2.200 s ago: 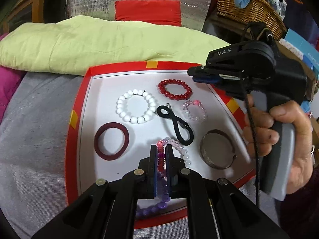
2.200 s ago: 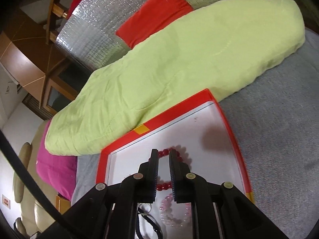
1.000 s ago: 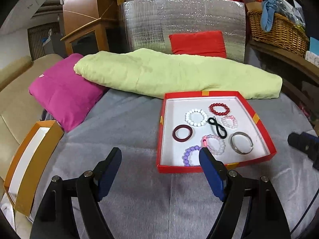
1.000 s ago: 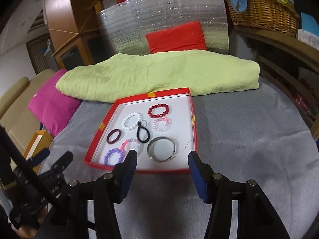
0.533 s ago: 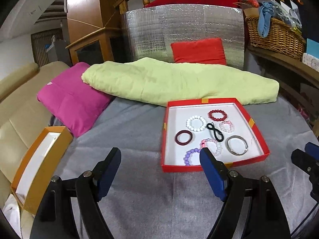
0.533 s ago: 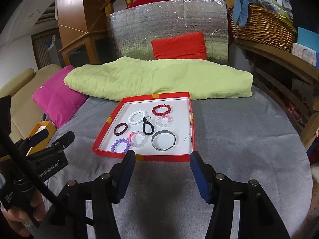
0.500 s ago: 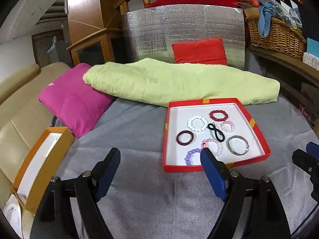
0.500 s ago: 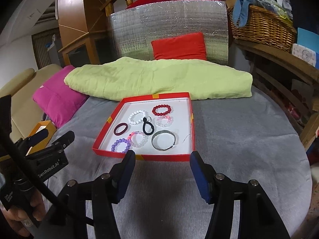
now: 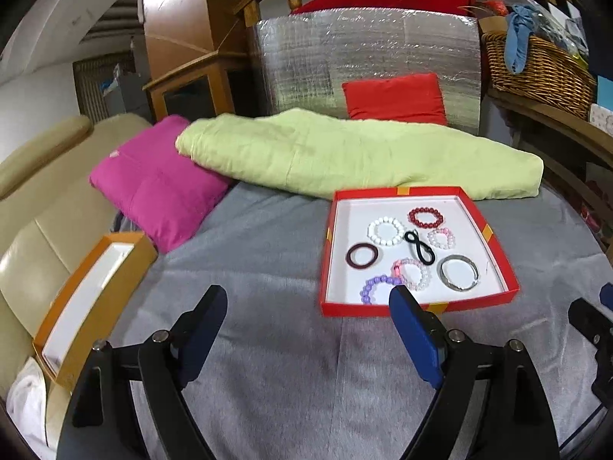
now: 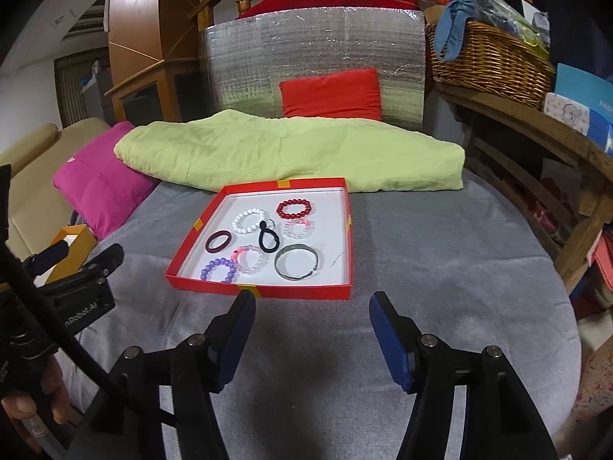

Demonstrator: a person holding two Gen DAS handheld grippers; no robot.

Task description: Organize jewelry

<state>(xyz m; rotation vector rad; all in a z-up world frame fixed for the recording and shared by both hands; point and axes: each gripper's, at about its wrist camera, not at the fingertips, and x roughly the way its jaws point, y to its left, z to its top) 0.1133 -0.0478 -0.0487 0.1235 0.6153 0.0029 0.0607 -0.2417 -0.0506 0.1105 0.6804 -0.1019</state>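
At the frame centre, the red tray (image 10: pixel 268 291) holds bracelets; below it the right gripper (image 10: pixel 310 329) and the left gripper (image 9: pixel 306 322) both stand wide apart, holding nothing.

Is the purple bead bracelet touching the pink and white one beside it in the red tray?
Touching. The right wrist view shows the purple bead bracelet meeting the pink and white bracelet with no white tray floor between them at that spot.

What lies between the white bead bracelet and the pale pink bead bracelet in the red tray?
The black figure-eight hair tie, between the white bead bracelet and pale pink bead bracelet; both views show it.
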